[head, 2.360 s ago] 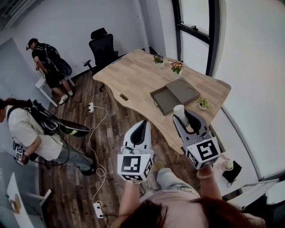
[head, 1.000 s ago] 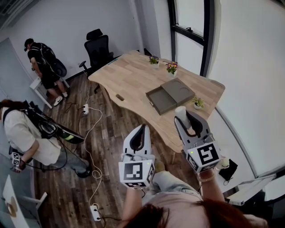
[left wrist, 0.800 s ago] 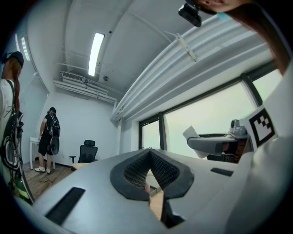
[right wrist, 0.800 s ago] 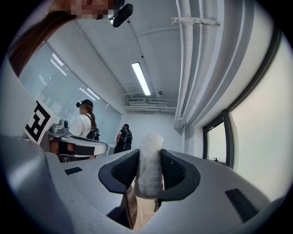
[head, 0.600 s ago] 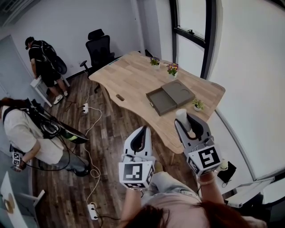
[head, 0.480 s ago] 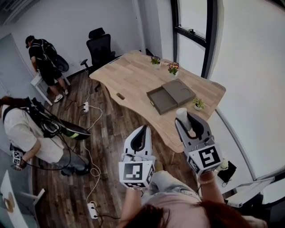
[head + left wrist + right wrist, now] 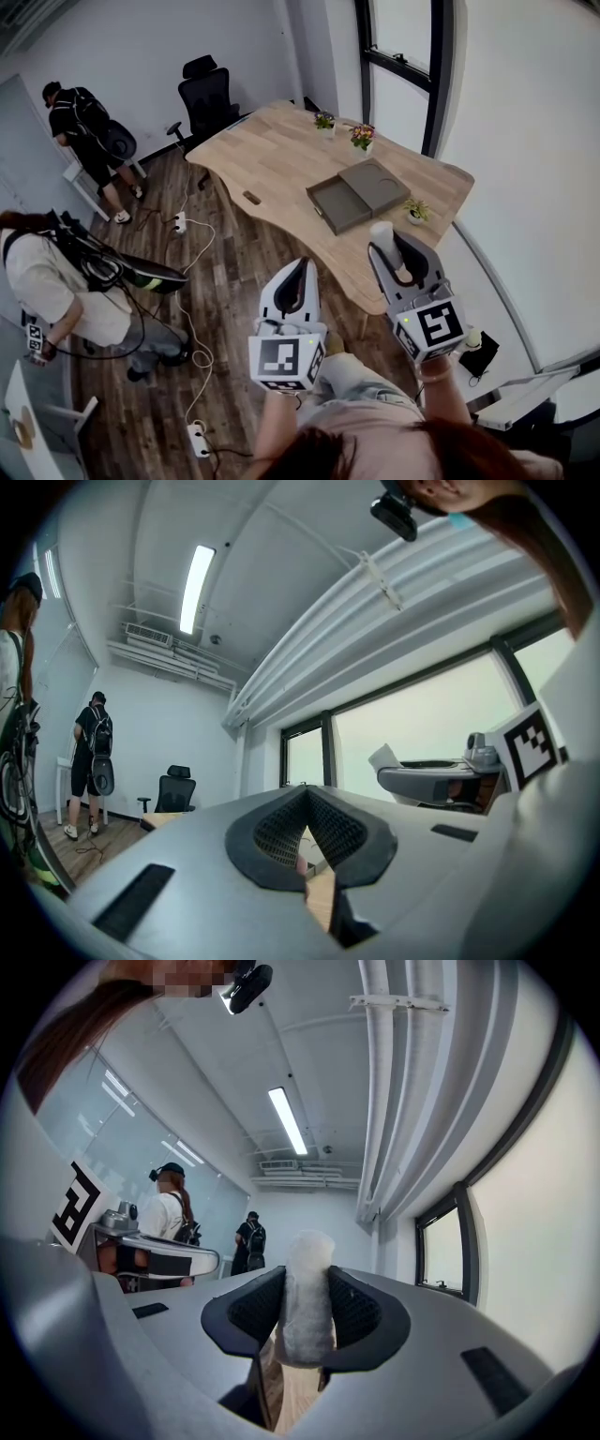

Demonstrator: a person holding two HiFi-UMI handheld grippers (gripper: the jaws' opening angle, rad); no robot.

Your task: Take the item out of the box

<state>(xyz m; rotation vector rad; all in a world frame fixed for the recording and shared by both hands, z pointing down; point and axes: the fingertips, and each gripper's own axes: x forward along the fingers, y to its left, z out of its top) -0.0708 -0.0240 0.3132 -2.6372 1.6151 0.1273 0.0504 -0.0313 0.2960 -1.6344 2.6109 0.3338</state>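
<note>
Your right gripper is clenched on the white fuzzy item, which stands up between its pads, outside the grey box. The box lies on the wooden table, at about eleven o'clock from this gripper. Your left gripper is closed, with nothing inside.

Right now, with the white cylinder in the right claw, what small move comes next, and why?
Probably carry the right claw forward over the table to set the white cylinder down beside the grey drawer box. The claw grips the cylinder in mid-air, short of the table, and the box's tray stands pulled out, seemingly empty.
</note>
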